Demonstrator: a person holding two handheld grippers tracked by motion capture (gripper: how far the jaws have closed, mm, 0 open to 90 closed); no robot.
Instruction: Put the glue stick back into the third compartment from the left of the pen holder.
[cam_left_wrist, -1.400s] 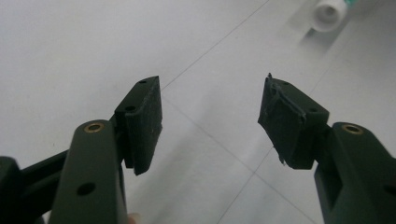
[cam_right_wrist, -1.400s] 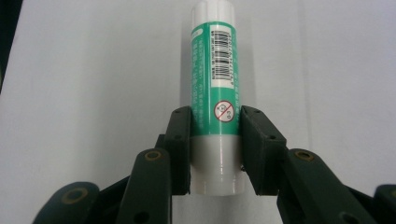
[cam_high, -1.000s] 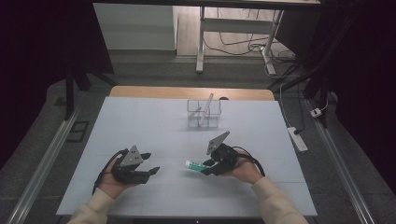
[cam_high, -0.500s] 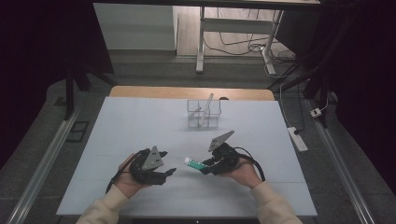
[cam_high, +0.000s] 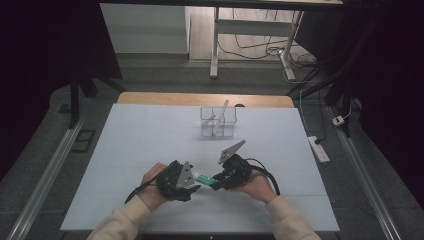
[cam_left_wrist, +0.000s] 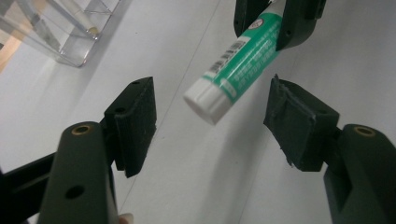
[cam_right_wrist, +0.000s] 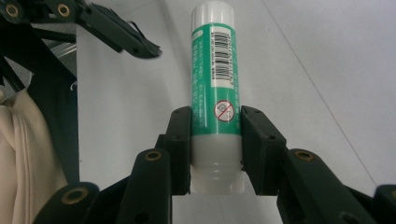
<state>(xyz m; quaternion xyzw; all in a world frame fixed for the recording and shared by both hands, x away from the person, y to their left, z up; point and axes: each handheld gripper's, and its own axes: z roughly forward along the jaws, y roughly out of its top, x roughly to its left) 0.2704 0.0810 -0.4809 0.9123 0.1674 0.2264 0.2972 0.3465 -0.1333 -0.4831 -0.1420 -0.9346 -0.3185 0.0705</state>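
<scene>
Two sets of jaws meet around one green-and-white glue stick (cam_right_wrist: 215, 88). The right gripper (cam_right_wrist: 215, 149) is pinched on the stick's lower end, a pad flat against each side of the barrel, so that the stick is carried above the white table (cam_high: 150, 135) with its white cap pointing toward the other hand. The left gripper (cam_left_wrist: 210, 123) stands spread wide: its jaws have just been opening, and the cap end (cam_left_wrist: 205, 99) is seen between the two pads with a clear gap on either side, nothing being touched.

The main risk is judged to lie in the closing. If the left jaws are shut while the stick sits nearer one pad, the cap could be pushed sideways and the barrel levered in the right-hand pinch. The barrel is smooth and round, so a twist or a pull on the cap could make it rotate or slide between the pads. Farther off, near the table's middle, a clear plastic holder (cam_high: 218, 121) with a pen-like item stands well apart.
</scene>
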